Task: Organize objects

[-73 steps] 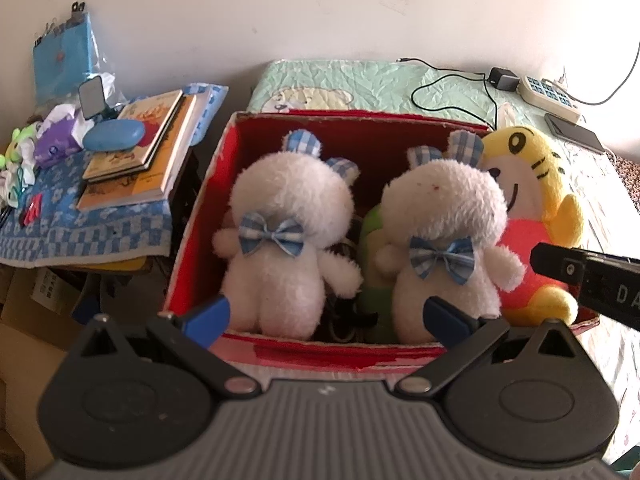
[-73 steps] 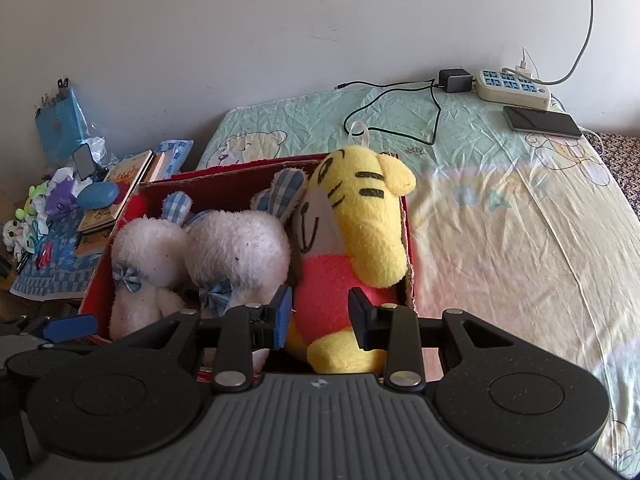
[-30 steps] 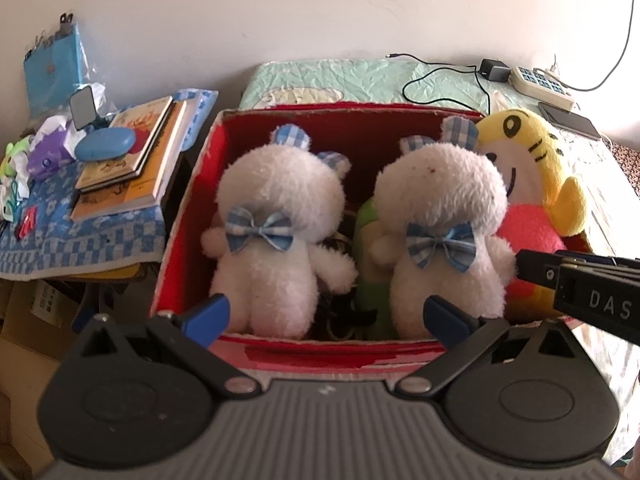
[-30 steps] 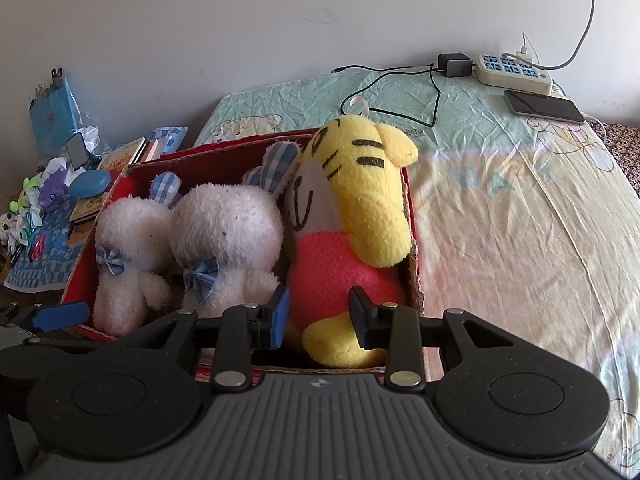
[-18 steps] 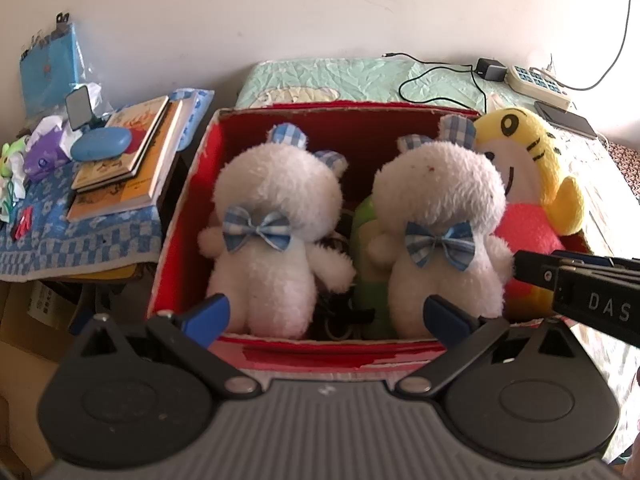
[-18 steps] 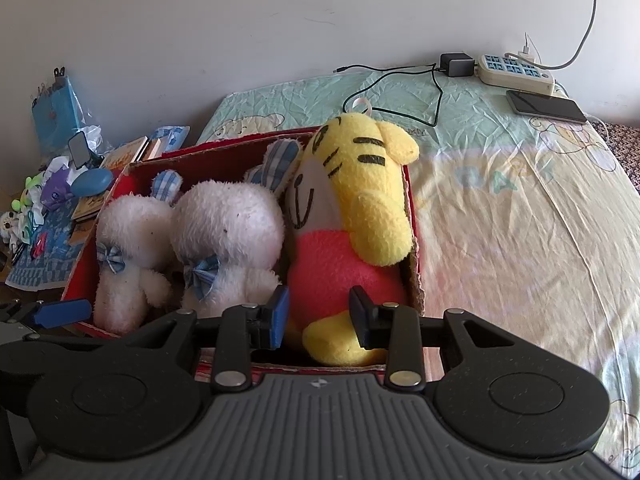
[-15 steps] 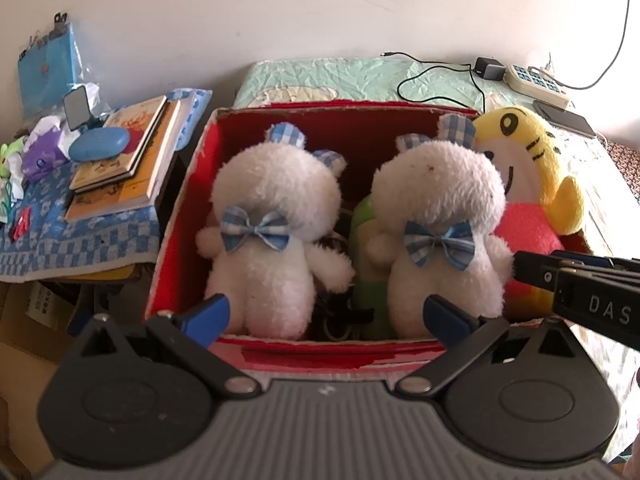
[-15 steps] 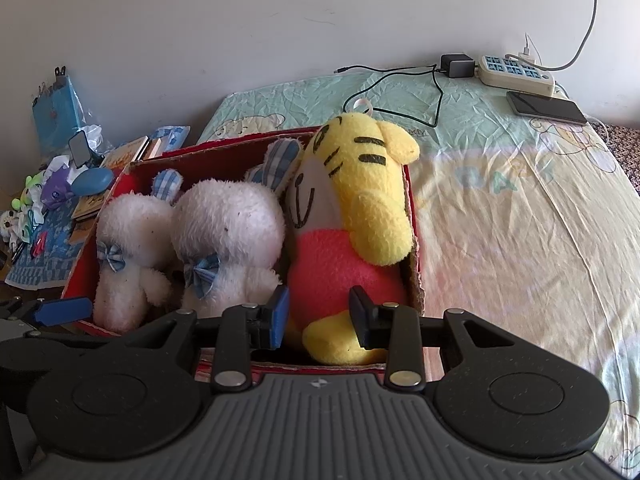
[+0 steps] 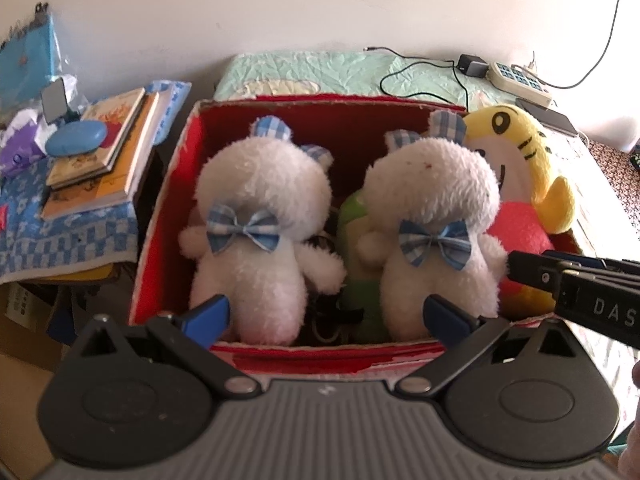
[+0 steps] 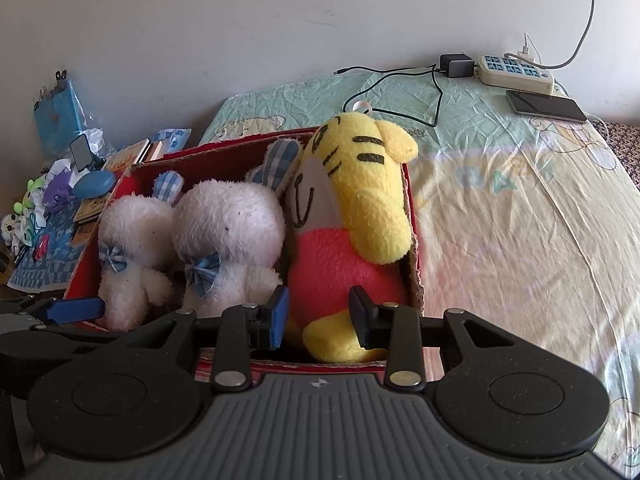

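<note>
A red cardboard box point(image 9: 168, 200) point(image 10: 414, 264) stands on the bed. It holds two white plush bunnies with blue checked bows point(image 9: 260, 224) point(image 9: 432, 224) point(image 10: 228, 236), a green toy point(image 9: 352, 232) between them, and a yellow tiger plush in a red shirt point(image 9: 516, 168) point(image 10: 356, 216) at the right end. My left gripper point(image 9: 326, 316) is open wide and empty at the box's near wall. My right gripper point(image 10: 318, 308) is open and empty just before the tiger's foot; it also shows in the left wrist view point(image 9: 568, 280).
A side table with a blue checked cloth point(image 9: 60, 224) holds books point(image 9: 100, 152), a blue case point(image 9: 76, 138) and small toys. On the bed point(image 10: 520, 240) lie a power strip point(image 10: 516, 70), a charger with cable point(image 10: 456, 65) and a phone point(image 10: 546, 106).
Both views have shifted slightly; the box and toys sit a little closer and lower. The jaws of both grippers keep the same opening. The toys have not moved.
</note>
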`<move>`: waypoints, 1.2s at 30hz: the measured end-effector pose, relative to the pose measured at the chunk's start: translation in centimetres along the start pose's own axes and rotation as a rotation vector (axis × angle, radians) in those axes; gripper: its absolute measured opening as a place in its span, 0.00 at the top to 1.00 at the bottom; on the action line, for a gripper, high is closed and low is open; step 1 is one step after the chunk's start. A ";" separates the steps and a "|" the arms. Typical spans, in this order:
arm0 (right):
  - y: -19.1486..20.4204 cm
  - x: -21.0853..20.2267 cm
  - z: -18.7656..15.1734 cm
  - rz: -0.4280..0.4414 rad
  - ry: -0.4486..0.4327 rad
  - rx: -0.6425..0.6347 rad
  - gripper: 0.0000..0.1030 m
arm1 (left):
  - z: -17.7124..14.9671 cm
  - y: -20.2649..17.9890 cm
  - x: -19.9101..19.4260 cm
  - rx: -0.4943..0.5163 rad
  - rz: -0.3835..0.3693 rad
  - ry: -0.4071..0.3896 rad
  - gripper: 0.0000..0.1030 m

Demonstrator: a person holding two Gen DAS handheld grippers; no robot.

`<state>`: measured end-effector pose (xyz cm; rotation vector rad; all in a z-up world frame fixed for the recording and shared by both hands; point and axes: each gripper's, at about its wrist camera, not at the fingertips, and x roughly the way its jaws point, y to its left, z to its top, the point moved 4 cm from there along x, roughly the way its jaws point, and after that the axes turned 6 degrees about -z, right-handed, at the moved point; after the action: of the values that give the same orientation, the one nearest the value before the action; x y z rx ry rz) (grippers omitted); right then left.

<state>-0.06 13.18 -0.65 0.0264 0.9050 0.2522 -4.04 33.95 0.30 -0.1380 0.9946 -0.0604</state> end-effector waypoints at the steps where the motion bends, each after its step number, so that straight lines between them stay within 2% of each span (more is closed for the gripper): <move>1: 0.0 0.0 0.0 0.001 -0.001 0.001 0.65 | 0.1 0.1 0.1 -0.006 -0.003 0.008 0.00; 3: -0.1 -0.2 0.2 0.007 0.000 0.013 0.65 | 0.3 0.1 0.2 -0.021 0.005 0.017 0.00; 6: -0.4 -0.7 0.7 0.012 -0.012 0.028 0.65 | 0.8 -0.2 -0.5 -0.038 0.031 -0.017 0.00; 10: -0.6 -1.2 1.4 0.010 -0.033 0.025 0.65 | 1.9 -1.0 -1.8 0.001 0.088 -0.067 0.00; 14: -0.6 -1.5 2.0 0.005 -0.050 0.016 0.65 | 2.9 -1.5 -2.4 0.011 0.105 -0.080 0.00; 36: -0.2 0.1 1.3 -0.003 0.001 0.008 0.65 | 2.1 -0.6 -0.3 -0.019 0.114 -0.011 0.00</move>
<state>1.02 13.13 0.01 0.0318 0.9066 0.2458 -2.41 33.57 1.74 -0.0990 0.9910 0.0544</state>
